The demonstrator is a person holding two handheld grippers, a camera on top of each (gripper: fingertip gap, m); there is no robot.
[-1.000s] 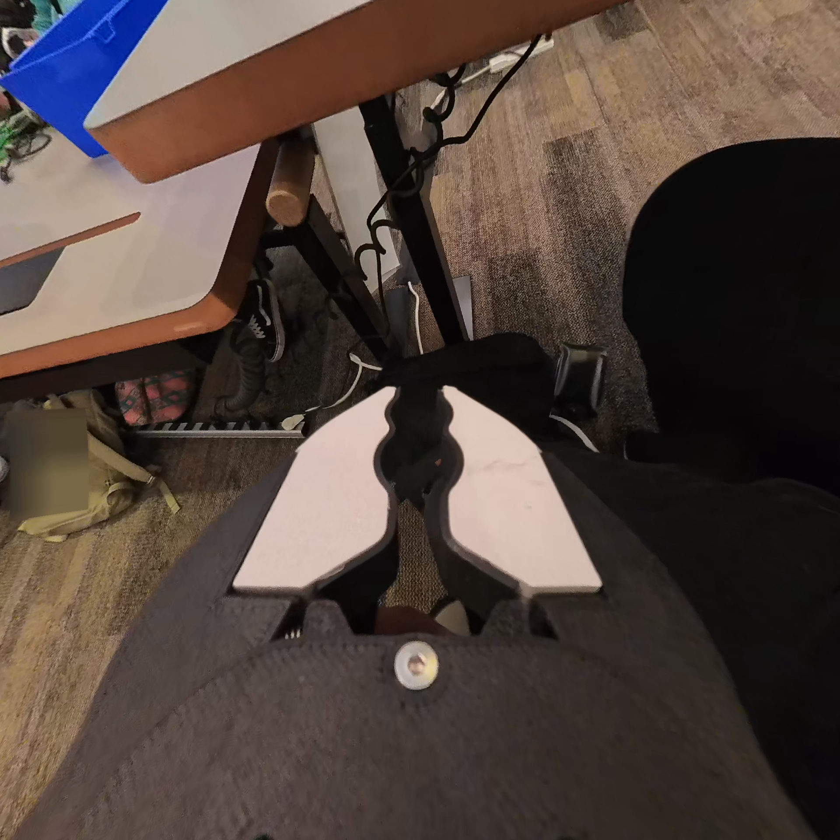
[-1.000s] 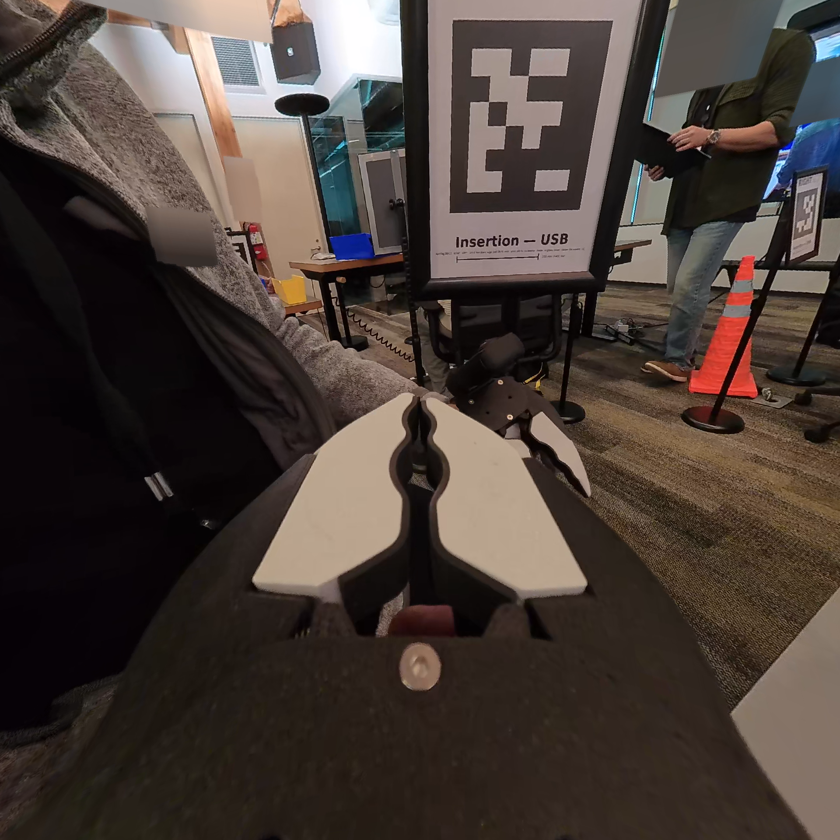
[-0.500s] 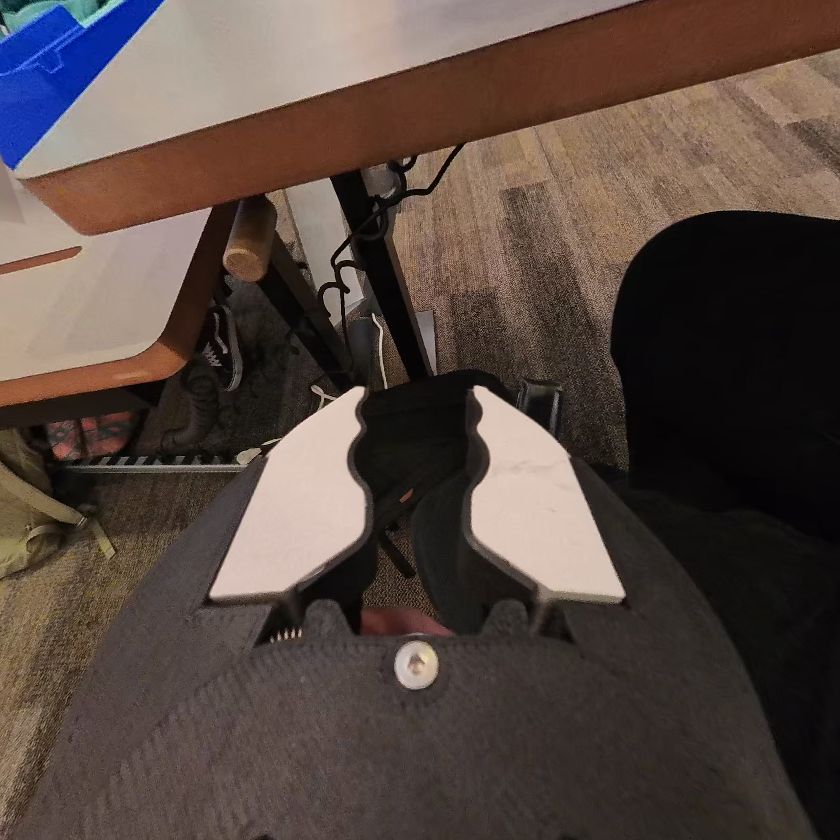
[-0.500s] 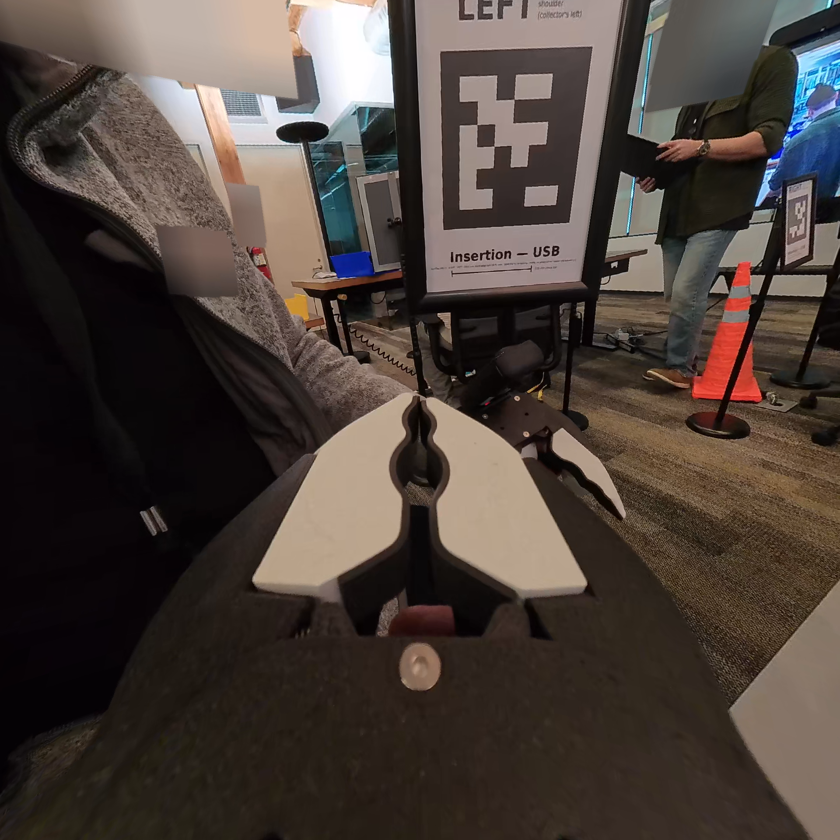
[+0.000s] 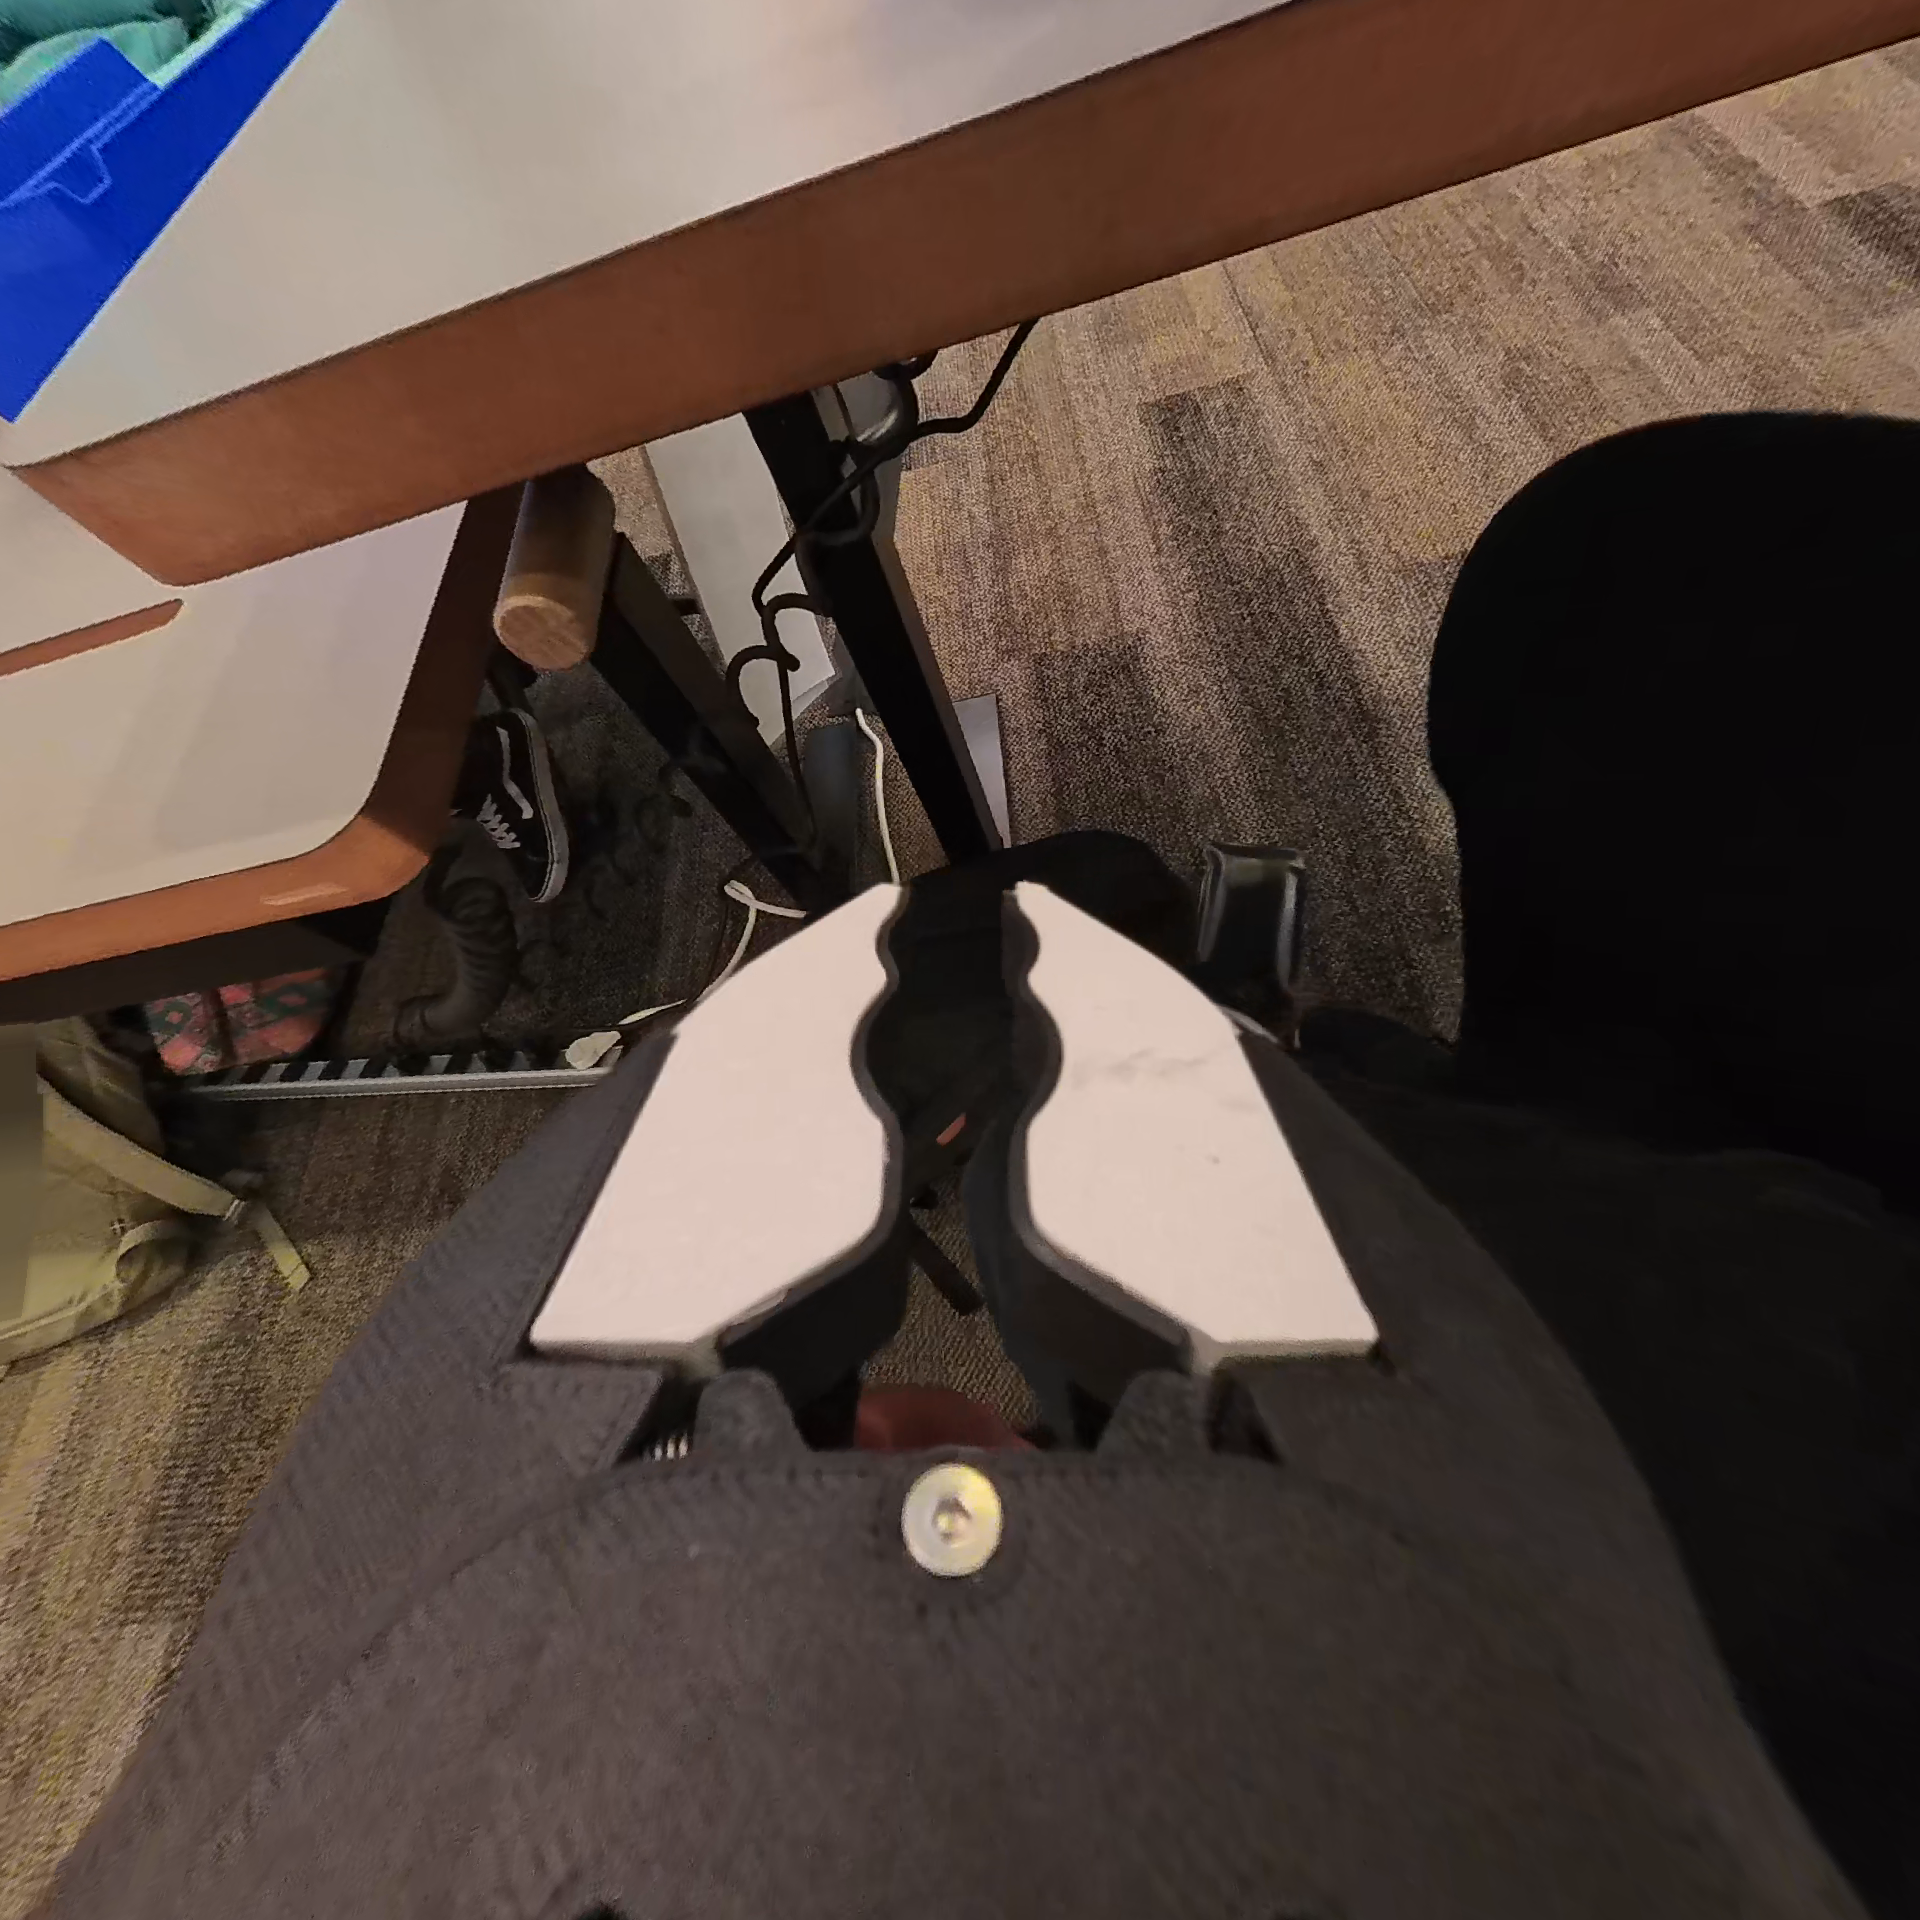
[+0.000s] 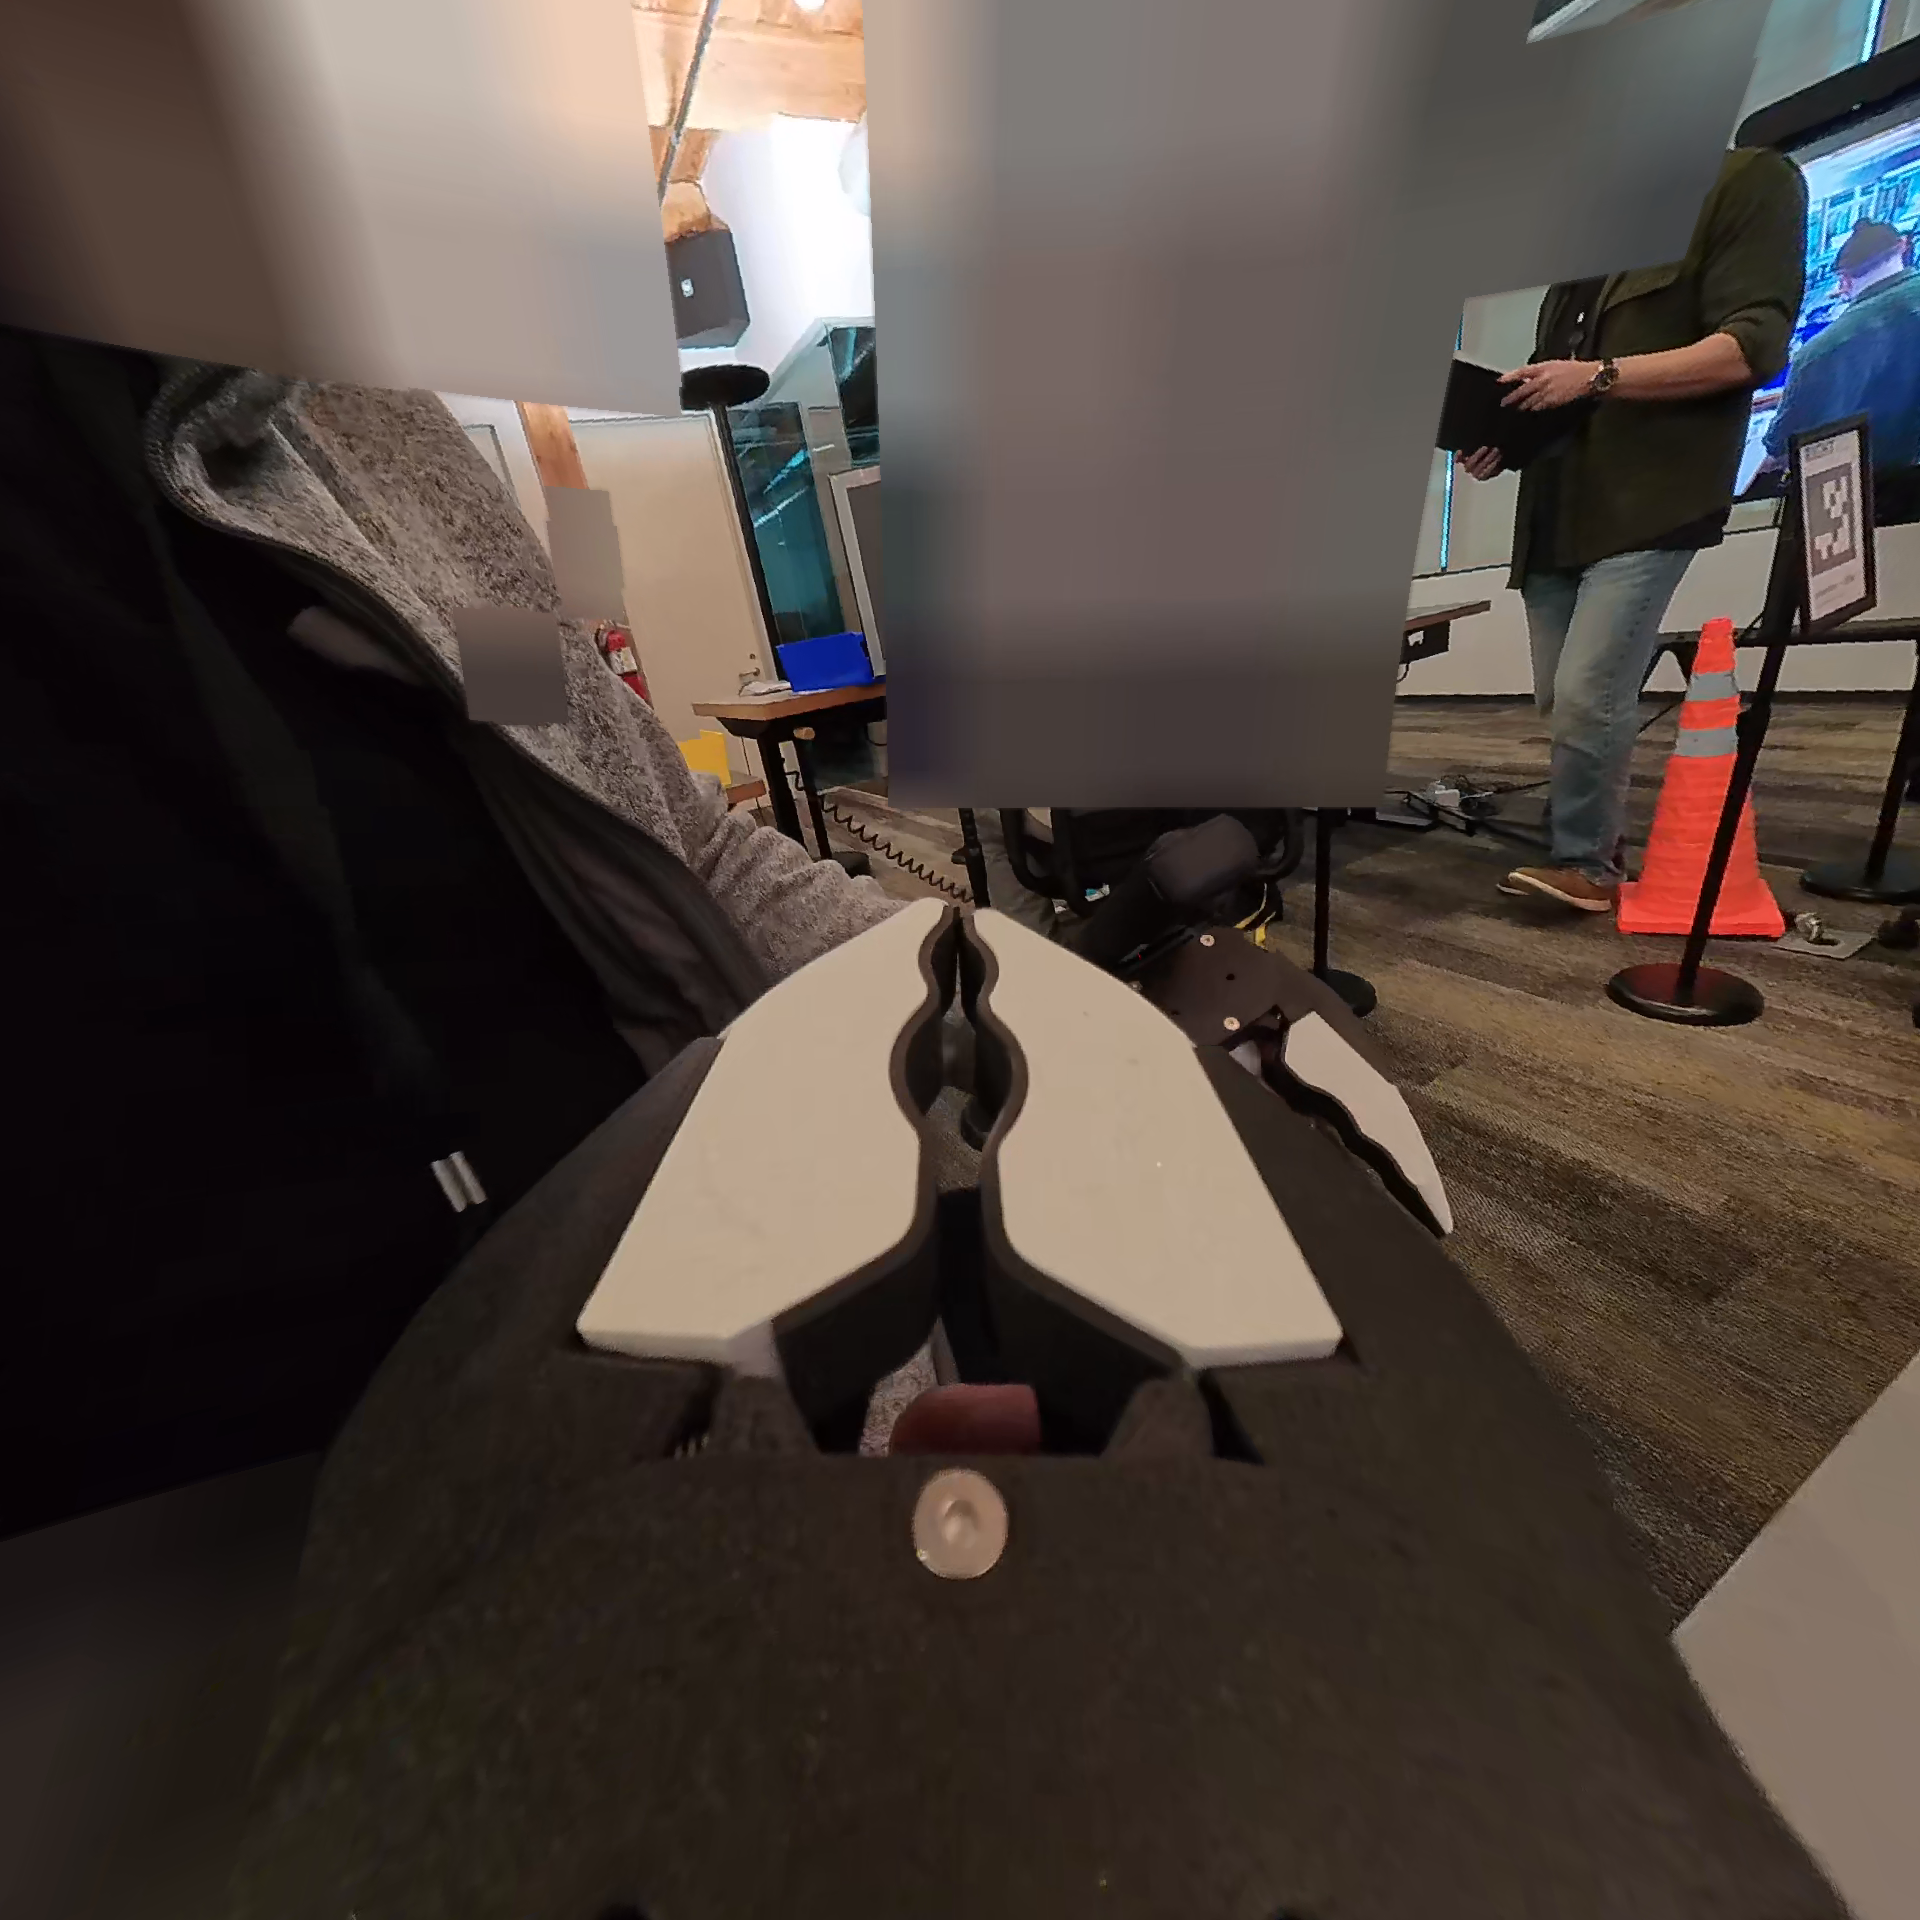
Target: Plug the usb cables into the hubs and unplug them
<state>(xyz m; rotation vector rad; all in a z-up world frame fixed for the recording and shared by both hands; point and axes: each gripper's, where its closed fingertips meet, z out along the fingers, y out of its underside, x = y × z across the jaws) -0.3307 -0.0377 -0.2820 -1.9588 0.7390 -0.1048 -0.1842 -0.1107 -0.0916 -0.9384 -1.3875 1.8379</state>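
Brown-edged pale worktop [image 5: 935, 260] is sitting above and ahead of the left claw [image 5: 956, 899], which is pointing down at the patterned carpet floor [image 5: 1351, 520] near the black metal leg [image 5: 894, 665]. Its white fingers [image 5: 769, 1122] are standing slightly apart, nothing pinched; only dark fabric is showing through the gap. Right claw [image 6: 961, 920] is fully closed on nothing, tips meeting, and it is aiming level across the room past a grey knit sleeve [image 6: 644, 790] toward an orange traffic cone [image 6: 1699, 800].

No USB cables or hubs are showing in either view. A blue plastic bin [image 5: 94, 187] is sitting at the worktop's far-left corner; can't tell what's in it. Black cords [image 5: 831, 540] hanging off the leg look like desk wiring, not task parts.

Judgement: both claws are parked low in the lap area, off the worktop, so this reads as idle or setup, not an active plug/unplug step. Next move needs both raised over the worktop.
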